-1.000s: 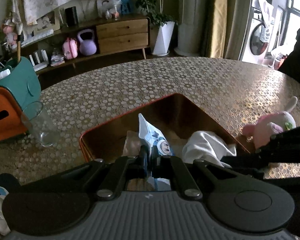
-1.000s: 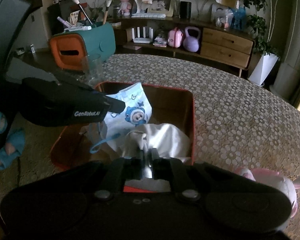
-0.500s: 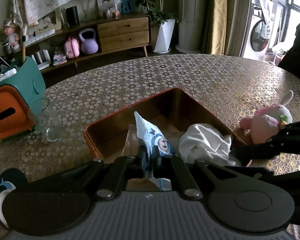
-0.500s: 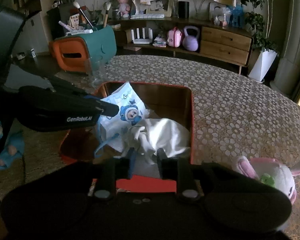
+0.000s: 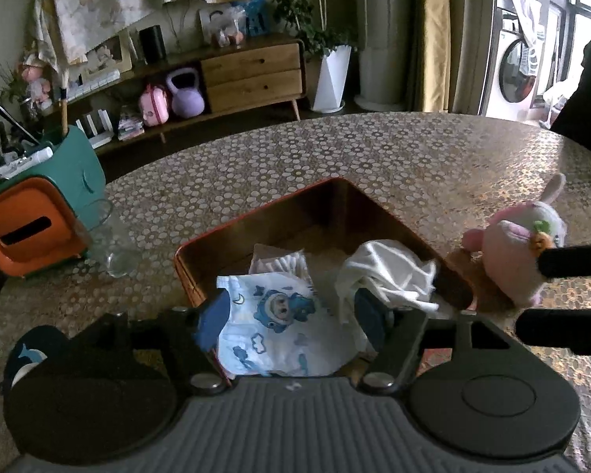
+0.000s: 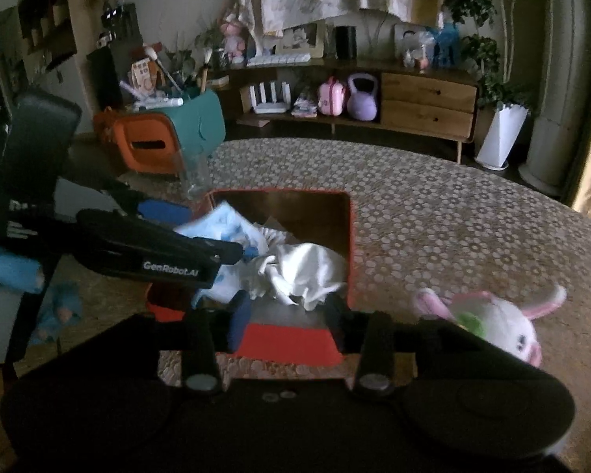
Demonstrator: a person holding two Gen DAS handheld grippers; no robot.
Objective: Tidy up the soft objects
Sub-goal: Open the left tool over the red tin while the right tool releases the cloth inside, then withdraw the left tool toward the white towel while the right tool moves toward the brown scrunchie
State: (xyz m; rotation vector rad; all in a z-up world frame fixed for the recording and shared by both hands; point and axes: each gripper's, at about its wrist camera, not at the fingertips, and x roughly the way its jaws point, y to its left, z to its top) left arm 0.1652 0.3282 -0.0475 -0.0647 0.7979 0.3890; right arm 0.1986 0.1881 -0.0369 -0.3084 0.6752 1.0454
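Now both claws are seen standing open over the orange tray (image 5: 264, 213), nothing pressed between the pads. Nearest, at lower centre of the left wrist view, the left gripper (image 5: 291, 315) has just been opening its jaws; the printed blue-and-white cloth (image 5: 272, 319), pinched upright a second ago, is now laid flat in the tray's near end between the parted fingers. Likewise the right gripper (image 6: 287, 311) has just been opening, and the white cloth (image 6: 307, 272), clamped a second ago, is left crumpled in the tray just beyond its fingertips. Both releases are judged to mean that these two soft items are stowed.

One further pale folded piece (image 5: 279, 262) is seen in the tray behind the printed cloth, so three soft pieces are counted inside. One pink-and-white plush rabbit (image 6: 496, 327) is still lying on the mosaic table (image 5: 374, 149), outside the tray at right, and is judged the remaining item. Farther left, one clear glass (image 5: 112, 240) and one teal-and-orange organiser (image 5: 35, 213) are seen.
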